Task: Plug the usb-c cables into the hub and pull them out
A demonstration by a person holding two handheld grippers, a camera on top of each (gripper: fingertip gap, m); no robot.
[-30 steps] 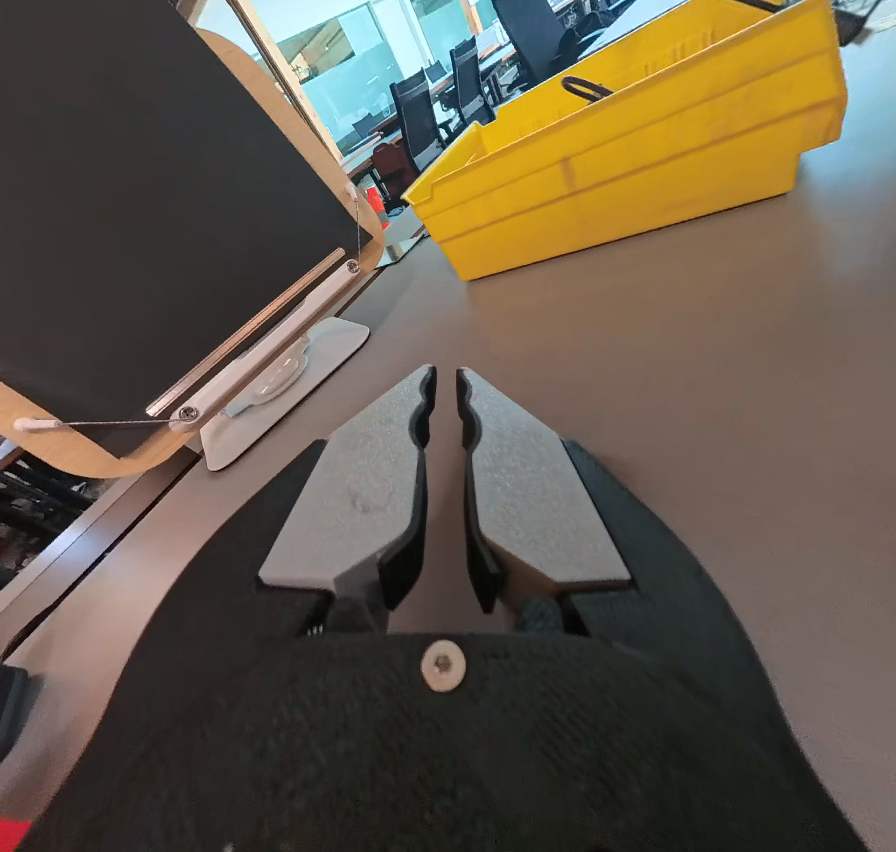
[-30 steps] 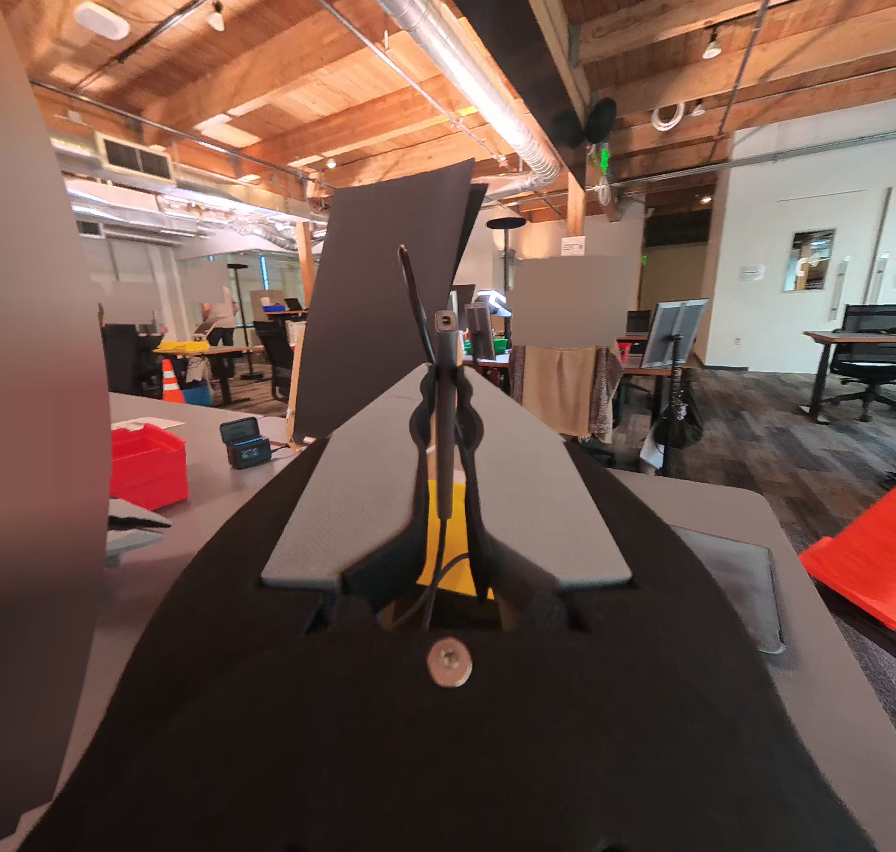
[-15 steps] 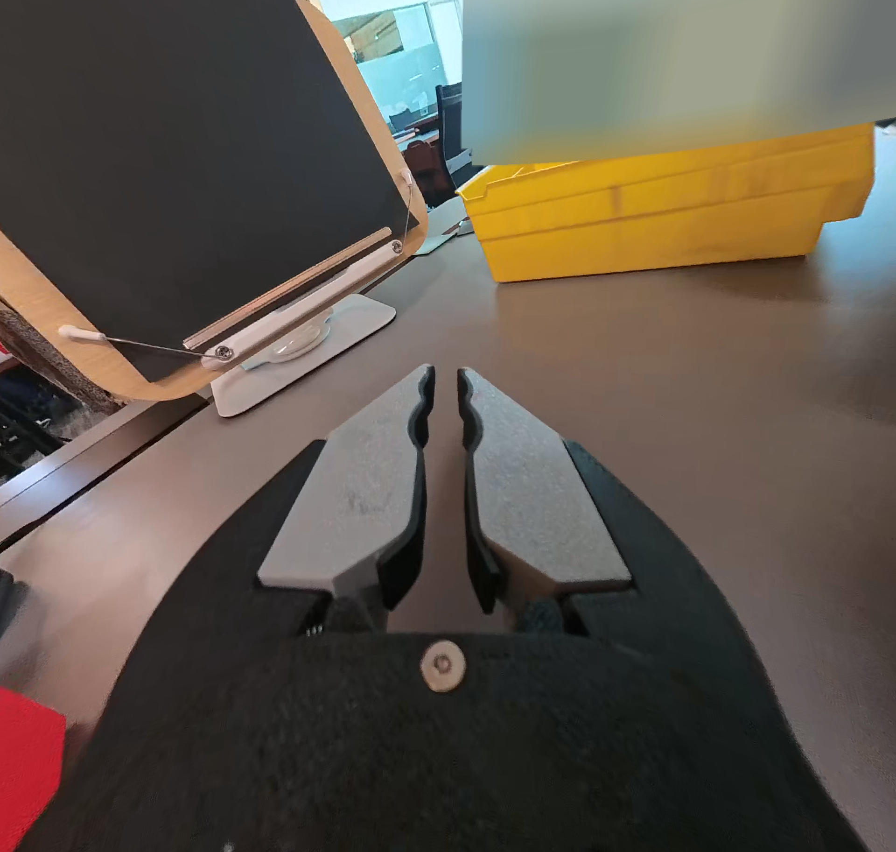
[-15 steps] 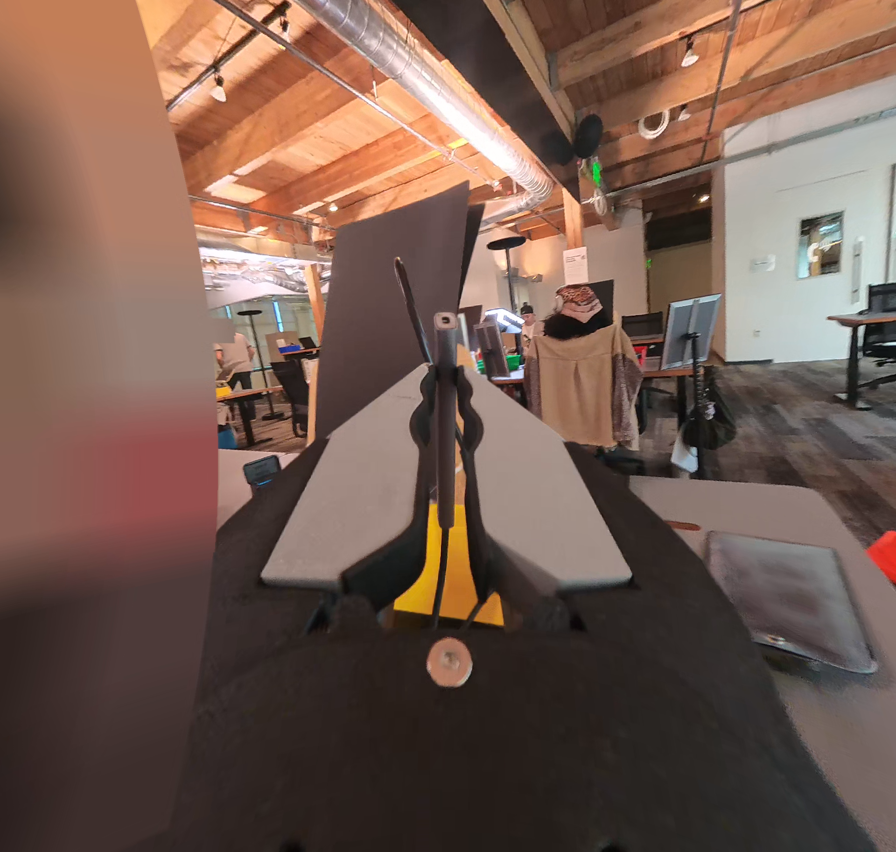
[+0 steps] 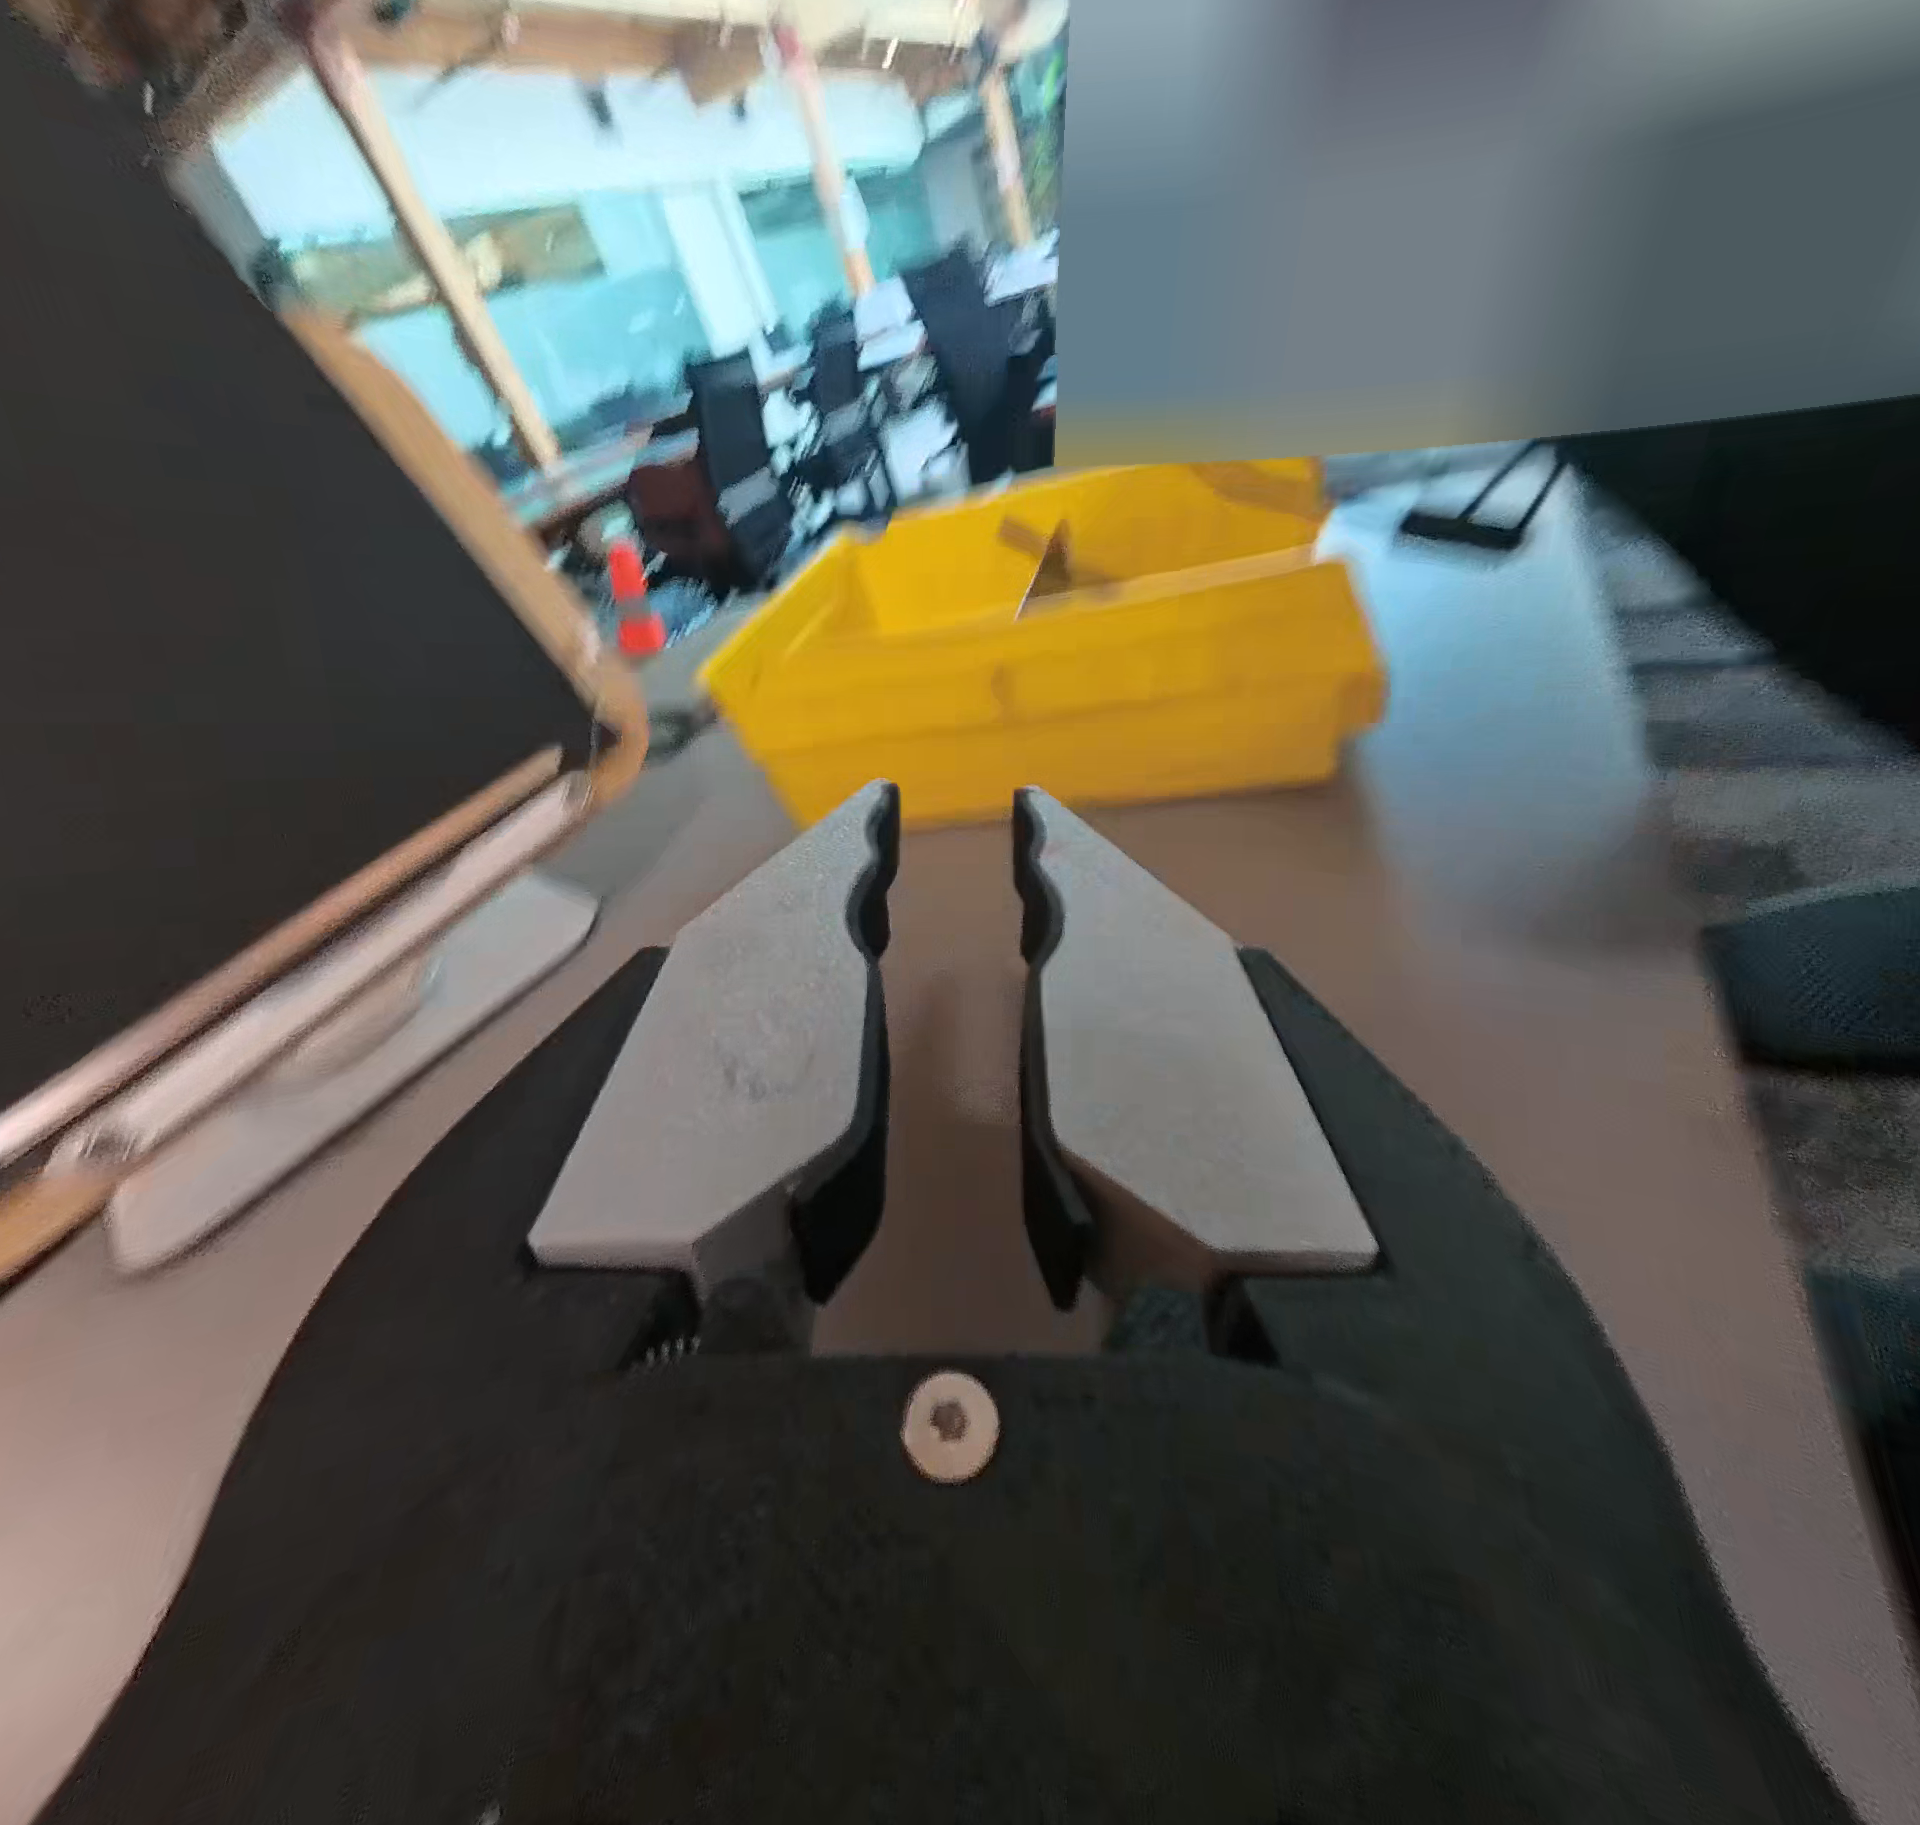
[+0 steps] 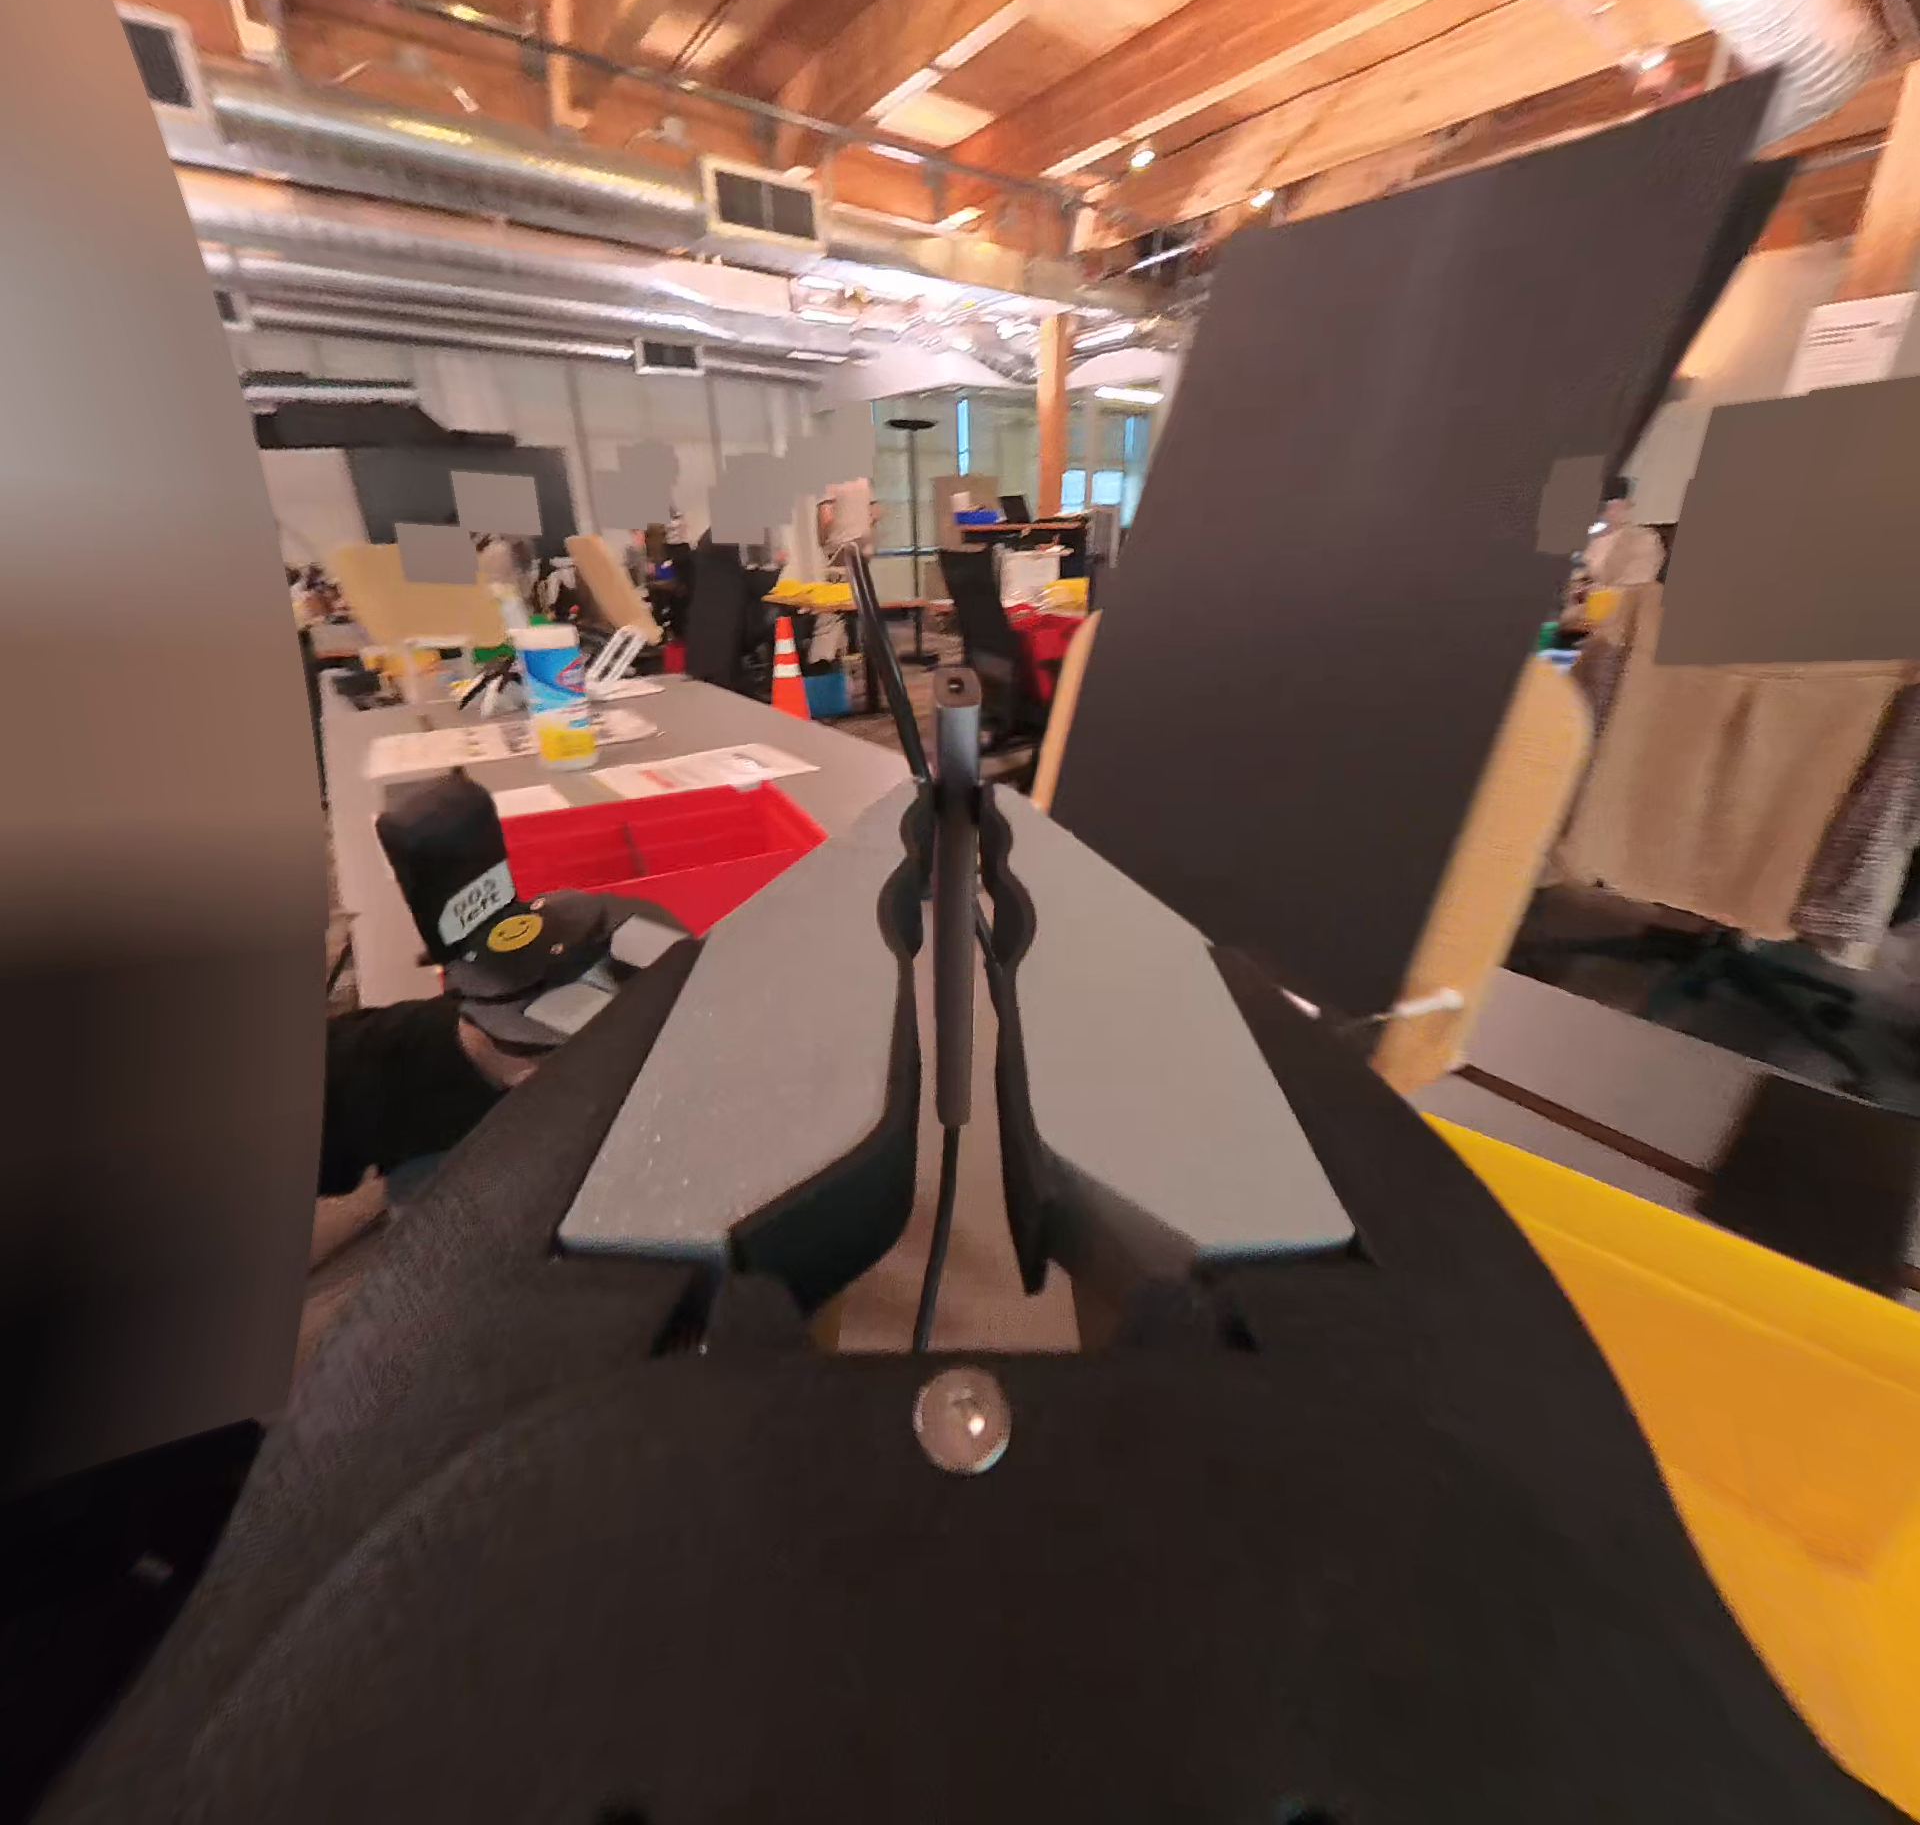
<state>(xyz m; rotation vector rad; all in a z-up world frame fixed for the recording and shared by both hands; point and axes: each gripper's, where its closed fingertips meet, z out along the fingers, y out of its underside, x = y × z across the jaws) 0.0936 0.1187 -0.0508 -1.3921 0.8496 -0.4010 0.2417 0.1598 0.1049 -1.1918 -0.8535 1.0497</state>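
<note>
In the left wrist view, a large black panel with a rounded pale wood border (image 5: 239, 570) fills the left side, leaning on a white stand whose flat base (image 5: 343, 1027) rests on the brown-grey tabletop (image 5: 1455, 944); motion blur smears both, and the panel's top and left run out of frame. Right of the panel, the left gripper (image 5: 948, 814) hovers low over the tabletop with its two grey fingers parted by a clear gap and nothing between them. Just beyond its tips sits a yellow plastic bin (image 5: 1039, 705), its far rim cut by a masked patch; something small and dark pokes up inside it, too blurred to identify. To the right of the bin, a dark shape (image 5: 1829, 986) at the table edge is unclear.

In the right wrist view, the far left is masked. Right of that, a black gripper body bearing a label and a round yellow sticker (image 6: 499, 918) shows, only partly, in front of a red plastic tray (image 6: 665, 845) on a grey table. Centre, the right gripper (image 6: 956, 799) is raised and clamped on a slim dark grey hub (image 6: 956, 902), which stands upright, its end above the fingertips. A thin black cable (image 6: 940, 1245) runs from its lower end towards the camera; a second black cable (image 6: 883, 669) slants up behind it, where it ends hidden. The black panel stands right of the hub, and a yellow bin wall (image 6: 1714, 1391) is cut off at the lower right.
</note>
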